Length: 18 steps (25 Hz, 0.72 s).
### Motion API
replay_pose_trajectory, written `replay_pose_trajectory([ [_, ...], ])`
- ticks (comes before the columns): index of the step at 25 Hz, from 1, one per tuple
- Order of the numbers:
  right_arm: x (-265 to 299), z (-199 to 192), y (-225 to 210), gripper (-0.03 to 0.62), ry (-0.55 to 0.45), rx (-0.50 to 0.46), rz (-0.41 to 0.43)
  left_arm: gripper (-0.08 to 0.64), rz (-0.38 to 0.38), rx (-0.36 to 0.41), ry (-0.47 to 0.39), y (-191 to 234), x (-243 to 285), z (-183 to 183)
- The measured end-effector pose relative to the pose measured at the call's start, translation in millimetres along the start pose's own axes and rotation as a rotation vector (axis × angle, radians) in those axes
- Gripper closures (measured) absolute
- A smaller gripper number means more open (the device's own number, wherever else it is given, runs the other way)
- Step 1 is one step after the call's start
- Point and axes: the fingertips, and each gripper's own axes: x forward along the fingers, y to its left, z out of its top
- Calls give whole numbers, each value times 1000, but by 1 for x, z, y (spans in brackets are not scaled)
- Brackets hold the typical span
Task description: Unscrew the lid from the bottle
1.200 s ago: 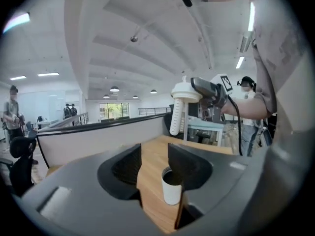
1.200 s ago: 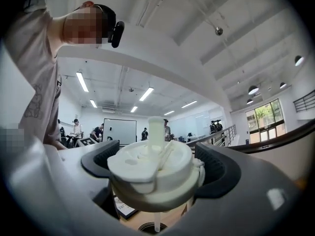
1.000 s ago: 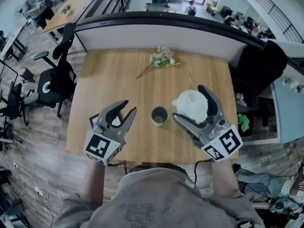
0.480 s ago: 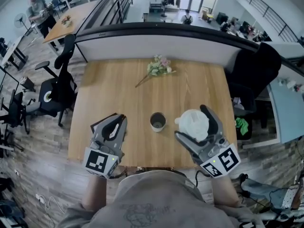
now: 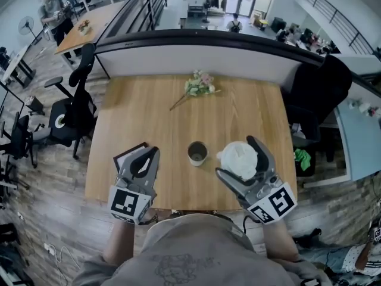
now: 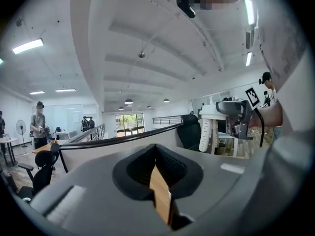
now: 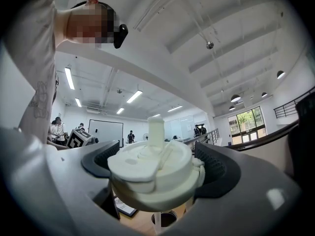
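Lid of white spouted plastic (image 7: 155,168) sits clamped by its rim in your right gripper (image 5: 236,157), beside the small dark open bottle (image 5: 198,152) on the wooden table (image 5: 149,112); it is likely light, stiff and slick, and your left gripper (image 5: 152,154) has just shut its jaws on nothing.

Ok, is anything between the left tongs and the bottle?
Nothing visible. The left tongs, shut and empty, look straight across open air at the bottle, held up by its lid in the right tongs. A cup stands on the table between them, but seemingly below that line.
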Motion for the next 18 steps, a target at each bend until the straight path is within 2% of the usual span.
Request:
replay_pose_trajectory([
  [18,2,1,-5,103,5,-3,-4,558,11,24,1,3,0,6],
])
